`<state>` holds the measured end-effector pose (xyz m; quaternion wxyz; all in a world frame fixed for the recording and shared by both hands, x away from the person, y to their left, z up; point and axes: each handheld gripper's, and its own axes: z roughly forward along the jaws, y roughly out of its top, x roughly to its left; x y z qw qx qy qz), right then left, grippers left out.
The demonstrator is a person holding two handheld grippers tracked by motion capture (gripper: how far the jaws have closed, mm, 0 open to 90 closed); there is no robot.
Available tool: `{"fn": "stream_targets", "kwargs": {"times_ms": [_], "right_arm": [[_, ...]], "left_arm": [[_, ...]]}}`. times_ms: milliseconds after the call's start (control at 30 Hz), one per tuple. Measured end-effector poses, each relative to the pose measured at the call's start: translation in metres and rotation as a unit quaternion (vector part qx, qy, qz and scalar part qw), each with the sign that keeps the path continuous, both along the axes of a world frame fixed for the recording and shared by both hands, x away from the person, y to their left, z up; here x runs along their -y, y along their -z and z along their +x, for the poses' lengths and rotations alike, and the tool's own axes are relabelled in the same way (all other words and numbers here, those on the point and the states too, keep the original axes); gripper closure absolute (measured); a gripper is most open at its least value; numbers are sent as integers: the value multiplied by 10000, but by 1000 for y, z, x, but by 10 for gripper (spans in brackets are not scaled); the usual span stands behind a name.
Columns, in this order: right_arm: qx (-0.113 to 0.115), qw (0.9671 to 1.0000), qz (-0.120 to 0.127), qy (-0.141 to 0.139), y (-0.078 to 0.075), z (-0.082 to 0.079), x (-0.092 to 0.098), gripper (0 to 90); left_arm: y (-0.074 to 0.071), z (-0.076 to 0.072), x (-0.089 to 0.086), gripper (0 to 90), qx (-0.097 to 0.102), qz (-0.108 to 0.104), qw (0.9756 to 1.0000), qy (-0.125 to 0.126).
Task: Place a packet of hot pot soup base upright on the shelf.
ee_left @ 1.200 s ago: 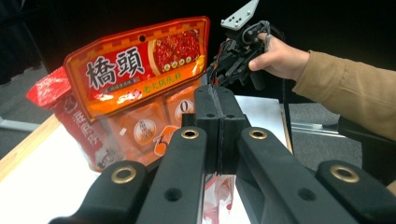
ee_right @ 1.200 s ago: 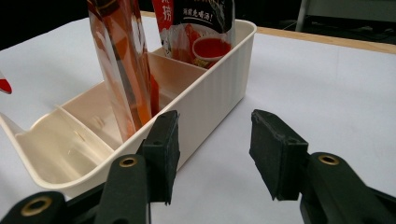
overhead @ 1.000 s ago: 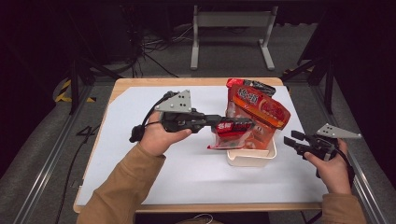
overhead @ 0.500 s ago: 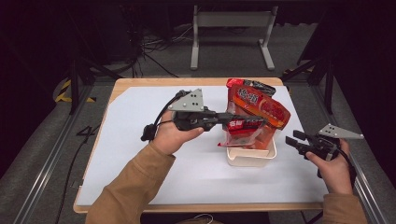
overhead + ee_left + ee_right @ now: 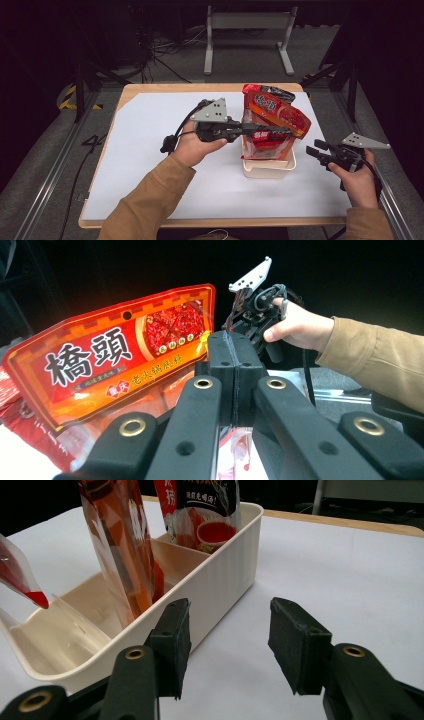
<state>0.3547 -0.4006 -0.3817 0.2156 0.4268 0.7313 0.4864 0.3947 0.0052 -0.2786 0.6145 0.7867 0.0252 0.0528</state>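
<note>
Left hand-held gripper [image 5: 286, 132]: clenched, pads pressed together on a clear packet with red contents [image 5: 267, 141], held over the cream bin [image 5: 267, 170]. Bin located right of centre on the white-covered counter [image 5: 150, 150], containing upright red sauce pouches [image 5: 275, 112]. Right hand-held gripper [image 5: 227, 640]: released, jaws apart, nothing between, just beside the bin wall.
</note>
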Motion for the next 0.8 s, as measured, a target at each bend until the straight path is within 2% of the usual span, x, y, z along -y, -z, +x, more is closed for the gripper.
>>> {"fn": "stream_targets", "kwargs": {"times_ms": [367, 800], "right_arm": [[-4, 10000, 4, 0, 1, 0, 1, 508], [-13, 10000, 10, 12, 2, 0, 2, 506]], "left_arm": [[9, 1, 15, 900, 21, -72, 9999, 115], [24, 3, 25, 900, -1, -17, 9999, 165]]}}
